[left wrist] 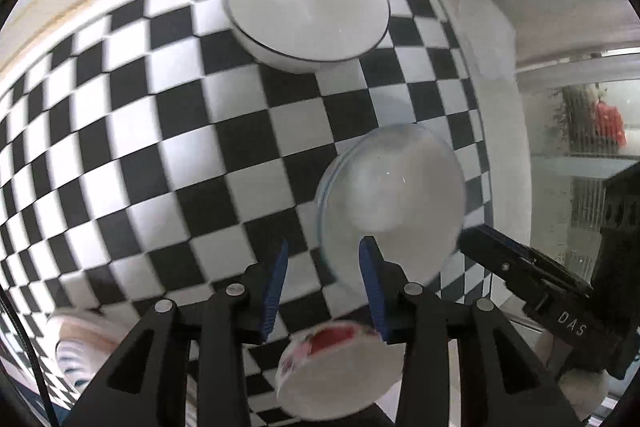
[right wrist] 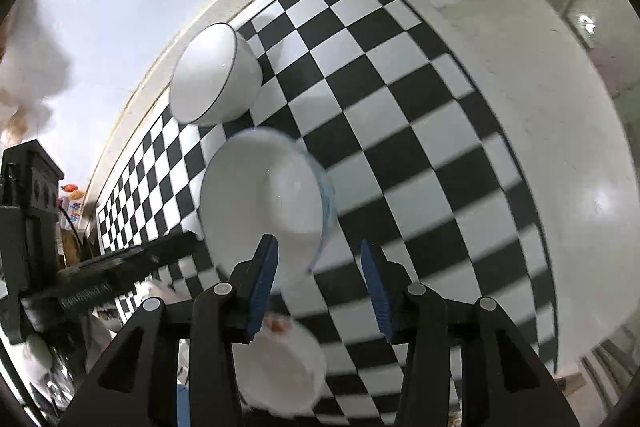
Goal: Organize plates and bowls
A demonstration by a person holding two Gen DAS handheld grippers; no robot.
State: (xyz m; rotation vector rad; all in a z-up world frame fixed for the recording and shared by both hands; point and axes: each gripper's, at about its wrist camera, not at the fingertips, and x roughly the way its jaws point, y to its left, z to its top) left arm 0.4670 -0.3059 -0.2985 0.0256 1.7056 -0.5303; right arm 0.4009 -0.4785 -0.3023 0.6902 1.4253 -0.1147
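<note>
Both our left gripper (left wrist: pixel 324 291) and right gripper (right wrist: pixel 318 291) have jaws apart, empty. The blue-rimmed bowl (left wrist: pixel 392 203), at one o'clock, looks rigid, slippery, breakable; we'd pinch its rim.

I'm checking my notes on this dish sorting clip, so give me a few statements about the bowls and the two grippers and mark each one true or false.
1. The white bowl with the dark rim stands on the checkered cloth. True.
2. The left gripper is shut on the blue-rimmed bowl. False: its fingers are apart, and the bowl lies just ahead of them.
3. The bowl with the red pattern is nearest the left gripper. True.
4. The right gripper holds the dark-rimmed bowl. False: its fingers are open and empty, and that bowl sits far ahead.
5. All three bowls are stacked together. False: each lies apart on the cloth.
</note>
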